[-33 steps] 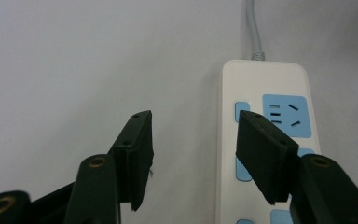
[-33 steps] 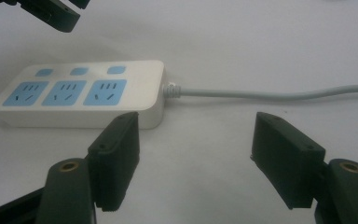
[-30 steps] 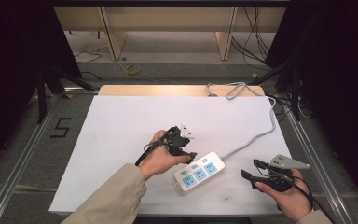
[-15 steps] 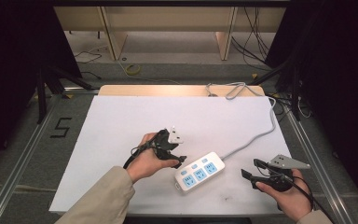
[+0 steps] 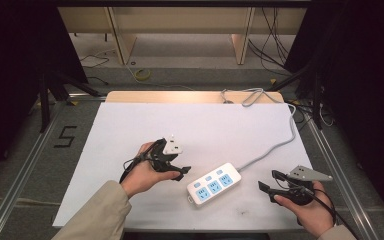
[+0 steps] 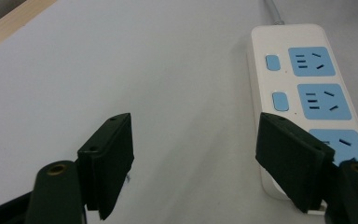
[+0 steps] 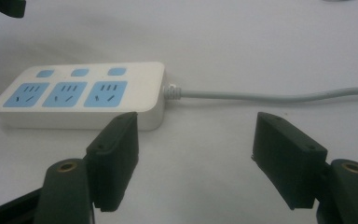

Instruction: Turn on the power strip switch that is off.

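Observation:
A white power strip (image 5: 214,183) with three blue sockets lies on the white table top (image 5: 130,125) near its front edge. Its grey cable (image 5: 275,146) runs off to the back right. My left gripper (image 5: 180,162), held in a hand just left of the strip, is open and holds nothing. In the left gripper view the gripper (image 6: 196,154) stands over bare table, with the strip (image 6: 307,93) beside its right jaw. My right gripper (image 5: 268,180) rests open to the right of the strip. In the right gripper view the gripper (image 7: 196,154) faces the strip (image 7: 79,93) and the cable (image 7: 270,95).
A wooden strip (image 5: 180,96) shows along the table's back edge, where the cable loops (image 5: 245,95). A "5" mark (image 5: 66,136) is on the floor at the left. Metal rails (image 5: 330,165) run along both sides of the table.
My left gripper has drawn back to the left, a little away from the power strip. The right gripper and the strip have stayed put.

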`<state>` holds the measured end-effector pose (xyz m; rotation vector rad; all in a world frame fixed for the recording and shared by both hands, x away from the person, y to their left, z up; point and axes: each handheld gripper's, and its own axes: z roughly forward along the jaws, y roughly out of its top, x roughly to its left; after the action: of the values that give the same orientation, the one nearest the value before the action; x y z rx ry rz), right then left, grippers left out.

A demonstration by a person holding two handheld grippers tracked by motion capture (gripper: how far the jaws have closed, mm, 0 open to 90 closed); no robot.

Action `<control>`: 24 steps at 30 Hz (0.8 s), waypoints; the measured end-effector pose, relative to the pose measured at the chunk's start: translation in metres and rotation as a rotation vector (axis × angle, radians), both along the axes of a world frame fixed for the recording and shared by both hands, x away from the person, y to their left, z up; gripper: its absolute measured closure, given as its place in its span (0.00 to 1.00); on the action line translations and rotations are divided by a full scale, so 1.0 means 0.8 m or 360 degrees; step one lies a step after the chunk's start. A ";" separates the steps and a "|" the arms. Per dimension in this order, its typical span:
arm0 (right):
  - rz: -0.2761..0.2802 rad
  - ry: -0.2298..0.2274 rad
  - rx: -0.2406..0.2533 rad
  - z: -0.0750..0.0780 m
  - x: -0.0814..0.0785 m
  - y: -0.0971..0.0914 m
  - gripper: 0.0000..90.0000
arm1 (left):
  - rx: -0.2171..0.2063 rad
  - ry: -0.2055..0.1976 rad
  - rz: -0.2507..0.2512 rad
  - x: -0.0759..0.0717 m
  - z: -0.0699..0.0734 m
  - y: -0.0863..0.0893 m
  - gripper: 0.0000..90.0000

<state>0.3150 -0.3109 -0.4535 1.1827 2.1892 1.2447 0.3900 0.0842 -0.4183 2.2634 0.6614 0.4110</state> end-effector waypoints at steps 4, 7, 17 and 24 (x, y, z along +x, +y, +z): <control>0.0002 0.0003 -0.0002 0.000 0.000 0.001 0.35 | -0.0030 -0.0001 0.0010 -0.001 -0.001 0.010 0.29; 0.0006 0.0004 -0.0003 0.000 0.000 0.001 0.35 | -0.0048 -0.0007 0.0018 -0.002 -0.002 0.016 0.28; 0.0017 0.0003 -0.0007 -0.001 0.001 0.001 0.35 | -0.0091 -0.0025 0.0065 -0.007 -0.005 0.034 0.27; 0.0034 0.0004 -0.0011 -0.002 0.002 0.002 0.34 | -0.0137 -0.0052 0.0123 -0.011 -0.006 0.053 0.26</control>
<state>0.3166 -0.3094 -0.4547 1.1618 2.2117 1.2440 0.3813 0.1264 -0.4227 2.1509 0.7375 0.4474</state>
